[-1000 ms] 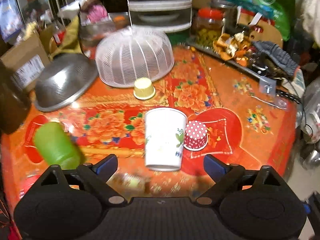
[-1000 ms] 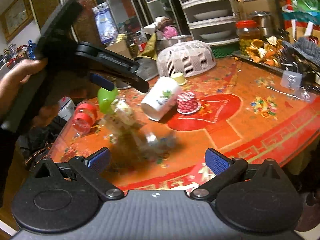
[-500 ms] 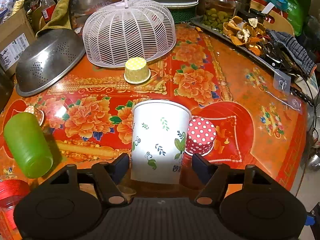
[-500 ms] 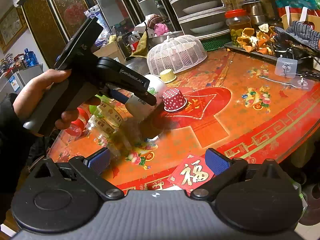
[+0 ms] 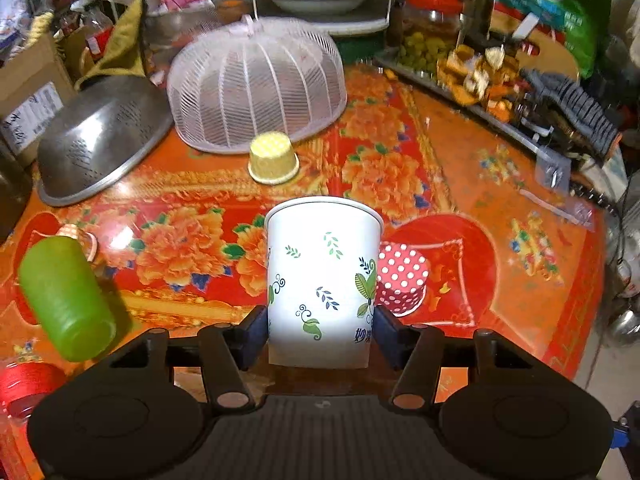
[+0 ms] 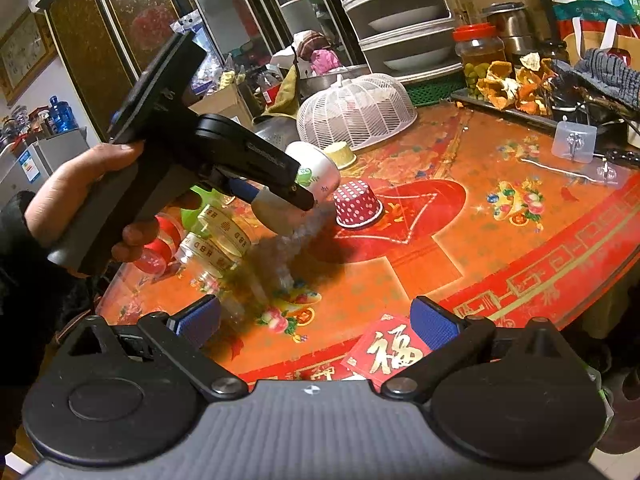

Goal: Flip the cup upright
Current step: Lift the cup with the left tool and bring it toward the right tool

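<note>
Cup (image 5: pixel 322 280) pinched in left gripper (image 5: pixel 320 330).
Jaws press the white cup's sides near one end, over the table (image 5: pixel 460 152) just beside a red dotted cup (image 5: pixel 402 278). Right gripper (image 6: pixel 316 322) hangs near the table edge, jaws spread, holding nothing.

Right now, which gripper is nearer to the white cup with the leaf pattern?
The left gripper: its fingers press both sides of the white cup. The right gripper is open and hangs back near the table's front edge, apart from the cup.
</note>
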A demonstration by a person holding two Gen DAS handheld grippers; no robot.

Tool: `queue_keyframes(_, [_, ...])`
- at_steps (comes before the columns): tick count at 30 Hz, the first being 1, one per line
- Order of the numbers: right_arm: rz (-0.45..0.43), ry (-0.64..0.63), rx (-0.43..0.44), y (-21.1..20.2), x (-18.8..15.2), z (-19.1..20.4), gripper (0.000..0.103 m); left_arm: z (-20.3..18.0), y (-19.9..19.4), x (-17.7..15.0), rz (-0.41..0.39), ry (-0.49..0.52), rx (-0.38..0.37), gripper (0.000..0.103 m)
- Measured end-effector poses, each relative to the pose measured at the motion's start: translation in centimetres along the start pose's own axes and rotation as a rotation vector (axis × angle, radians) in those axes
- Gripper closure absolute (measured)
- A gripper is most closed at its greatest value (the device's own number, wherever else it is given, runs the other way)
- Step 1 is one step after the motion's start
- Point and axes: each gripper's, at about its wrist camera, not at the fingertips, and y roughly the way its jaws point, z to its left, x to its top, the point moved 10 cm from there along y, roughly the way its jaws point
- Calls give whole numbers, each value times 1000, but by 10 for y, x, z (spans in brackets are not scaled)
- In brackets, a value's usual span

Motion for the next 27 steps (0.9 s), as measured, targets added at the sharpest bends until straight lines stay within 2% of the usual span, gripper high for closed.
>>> queue_keyframes(4, [-15, -5, 9, -3, 4, 6, 1, 8, -55, -1, -83, 6, 0, 43])
queue_keyframes(7, [-20, -6, 22, -5, 4, 12, 1, 21, -106, -18, -123, 2, 7, 43])
queue_keyframes(10, [-16, -11, 41, -6, 1, 20, 1, 41, -155, -51, -157, -16, 47, 43])
queue_keyframes(13, [-7, -12, 59, -6, -4, 28, 1, 58, -177, -90, -153, -59, 87, 43])
queue_keyframes(17, [25, -16, 84, 1, -12, 41, 1, 77, -163, -151, -121, -180, 71, 43])
queue_keyframes(20, [50, -19, 89, 8, -15, 49, 1, 79, -119, -185, -54, -298, -51, 43])
queue_keyframes(25, [76, -20, 46, 16, -13, 57, 1, 71, -85, -195, -40, -380, -153, 43])
queue_keyframes(27, [84, -7, 46, 18, -13, 61, 1, 65, -80, -194, -58, -398, -159, 43])
